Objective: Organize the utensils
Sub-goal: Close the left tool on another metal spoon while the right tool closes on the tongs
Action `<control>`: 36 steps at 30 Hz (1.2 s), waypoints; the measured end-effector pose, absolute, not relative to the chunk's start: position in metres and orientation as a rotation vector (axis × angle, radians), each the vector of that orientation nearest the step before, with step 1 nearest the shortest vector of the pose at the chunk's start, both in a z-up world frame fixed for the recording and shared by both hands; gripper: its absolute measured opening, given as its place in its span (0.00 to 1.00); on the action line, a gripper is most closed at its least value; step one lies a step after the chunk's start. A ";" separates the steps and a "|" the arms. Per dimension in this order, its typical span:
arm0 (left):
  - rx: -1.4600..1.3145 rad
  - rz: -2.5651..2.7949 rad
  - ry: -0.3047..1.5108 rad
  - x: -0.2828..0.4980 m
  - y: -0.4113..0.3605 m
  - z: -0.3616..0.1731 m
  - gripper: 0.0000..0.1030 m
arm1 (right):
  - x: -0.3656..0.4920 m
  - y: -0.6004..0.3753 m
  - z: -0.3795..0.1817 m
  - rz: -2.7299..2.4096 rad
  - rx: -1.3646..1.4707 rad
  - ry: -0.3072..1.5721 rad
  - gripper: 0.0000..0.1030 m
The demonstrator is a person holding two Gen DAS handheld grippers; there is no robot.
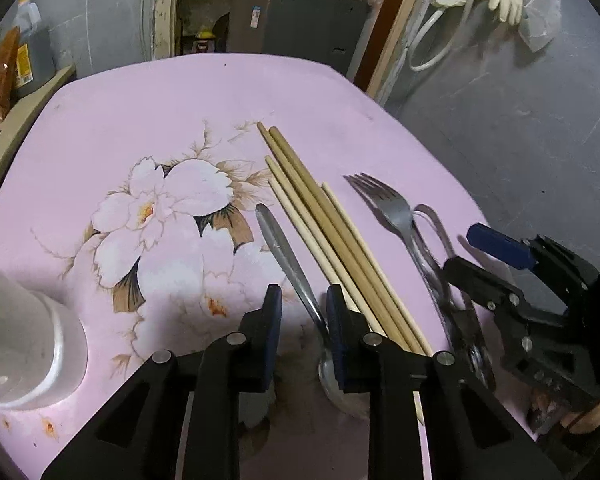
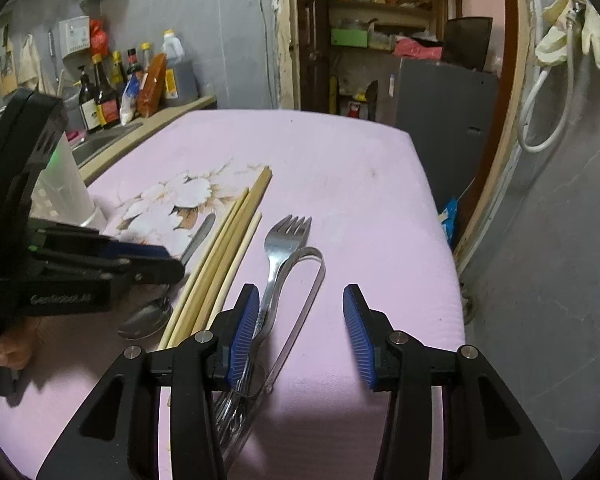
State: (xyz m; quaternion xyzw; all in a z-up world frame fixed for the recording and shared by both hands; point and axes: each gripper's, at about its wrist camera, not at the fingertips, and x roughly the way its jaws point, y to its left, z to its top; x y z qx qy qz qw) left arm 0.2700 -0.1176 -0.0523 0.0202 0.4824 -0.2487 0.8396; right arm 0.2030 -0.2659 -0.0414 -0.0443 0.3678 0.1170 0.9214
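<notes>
Left claw (image 1: 300, 312) spread about the spoon (image 1: 288, 264), right claw (image 2: 300, 332) spread over fork (image 2: 278, 264); no writing legible.

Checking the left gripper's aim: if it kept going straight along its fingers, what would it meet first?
Most likely the spoon: its handle runs up between the left gripper's fingers, hard against one pad. Beneath it lies the pink table. Depth is unclear, so contact may already exist.

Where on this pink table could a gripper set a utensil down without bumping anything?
Bare room: the far end beyond the wooden chopsticks, and the strip right of the steel fork and clear tongs. Crowded: the near middle, where the metal spoon, chopsticks, fork and tongs lie together.
</notes>
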 end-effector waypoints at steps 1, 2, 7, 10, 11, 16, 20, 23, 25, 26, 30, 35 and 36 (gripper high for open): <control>0.051 -0.522 1.024 0.271 -0.119 -0.052 0.18 | 0.204 -0.266 -0.043 0.239 -0.090 0.765 0.40; 0.058 -0.518 1.028 0.271 -0.121 -0.052 0.18 | 0.206 -0.266 -0.044 0.236 -0.089 0.778 0.40; 0.083 -0.496 1.049 0.276 -0.127 -0.052 0.18 | 0.211 -0.266 -0.048 0.224 -0.093 0.804 0.40; 0.113 -0.476 1.056 0.282 -0.134 -0.053 0.18 | 0.213 -0.266 -0.049 0.221 -0.099 0.812 0.40; 0.121 -0.471 1.056 0.283 -0.134 -0.053 0.18 | 0.213 -0.266 -0.049 0.219 -0.101 0.813 0.40; 0.149 -0.444 1.036 0.278 -0.134 -0.055 0.11 | 0.214 -0.263 -0.050 0.209 -0.125 0.816 0.40; 0.121 -0.439 1.047 0.278 -0.128 -0.054 0.07 | 0.213 -0.265 -0.049 0.220 -0.106 0.806 0.28; 0.121 -0.442 1.052 0.275 -0.123 -0.054 0.06 | 0.212 -0.265 -0.048 0.220 -0.104 0.799 0.22; 0.123 -0.447 1.059 0.271 -0.120 -0.052 0.06 | 0.212 -0.264 -0.048 0.221 -0.111 0.799 0.20; 0.121 -0.452 1.064 0.270 -0.121 -0.051 0.06 | 0.213 -0.264 -0.048 0.220 -0.113 0.800 0.20; 0.081 -0.488 1.096 0.277 -0.115 -0.051 0.07 | 0.217 -0.262 -0.050 0.208 -0.127 0.816 0.22; 0.098 -0.516 1.131 0.285 -0.116 -0.052 0.07 | 0.224 -0.256 -0.053 0.198 -0.164 0.834 0.29; 0.105 -0.520 1.141 0.286 -0.117 -0.051 0.07 | 0.226 -0.255 -0.053 0.193 -0.169 0.836 0.30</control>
